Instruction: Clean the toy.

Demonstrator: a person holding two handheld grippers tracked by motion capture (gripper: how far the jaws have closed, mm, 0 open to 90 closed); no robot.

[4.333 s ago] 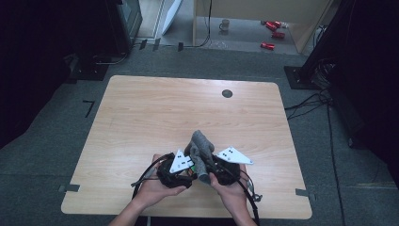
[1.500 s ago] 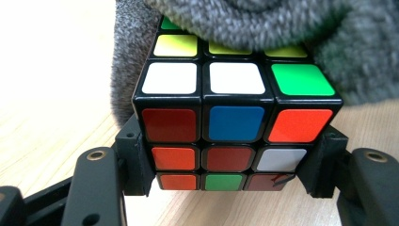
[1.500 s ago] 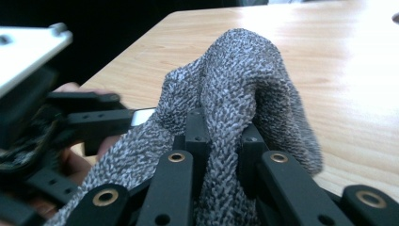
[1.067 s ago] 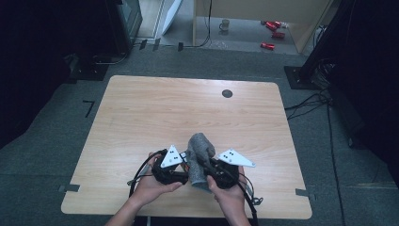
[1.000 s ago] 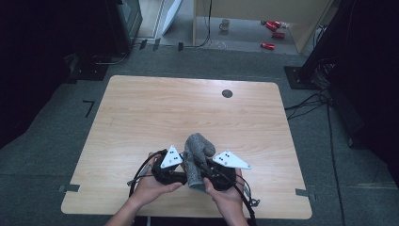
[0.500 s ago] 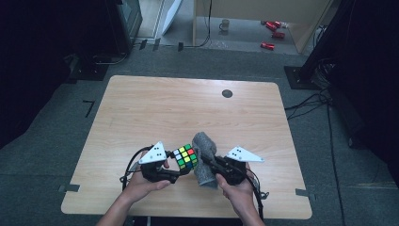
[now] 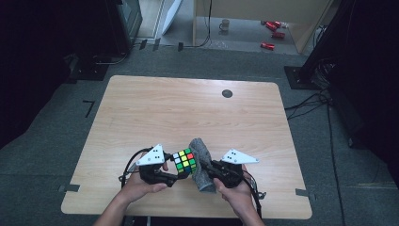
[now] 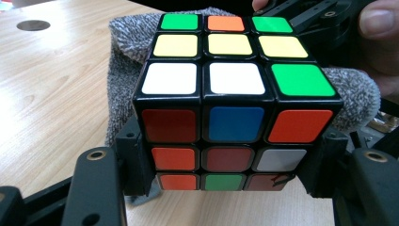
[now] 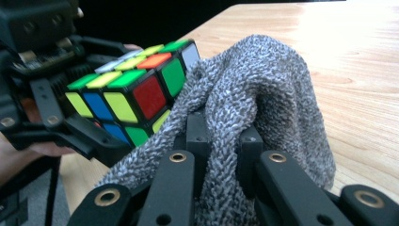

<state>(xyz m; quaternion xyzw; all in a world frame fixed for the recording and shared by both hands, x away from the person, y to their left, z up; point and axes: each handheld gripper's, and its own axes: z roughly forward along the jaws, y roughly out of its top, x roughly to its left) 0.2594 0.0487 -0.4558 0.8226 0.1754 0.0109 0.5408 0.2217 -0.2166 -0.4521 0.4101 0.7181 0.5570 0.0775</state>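
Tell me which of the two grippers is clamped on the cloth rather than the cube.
The right gripper: its jaws pinch the grey knitted cloth. The left gripper instead holds the puzzle cube between its jaws.

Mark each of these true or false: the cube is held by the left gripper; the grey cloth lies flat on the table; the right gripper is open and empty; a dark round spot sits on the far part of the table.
1. The left gripper clamps the multicoloured puzzle cube. True.
2. The grey knitted cloth lies flat on the wooden table. False: it is bunched and lifted between the right gripper's jaws.
3. The right gripper is open and empty. False: it is shut on the cloth.
4. A dark round spot marks the far part of the table. True.
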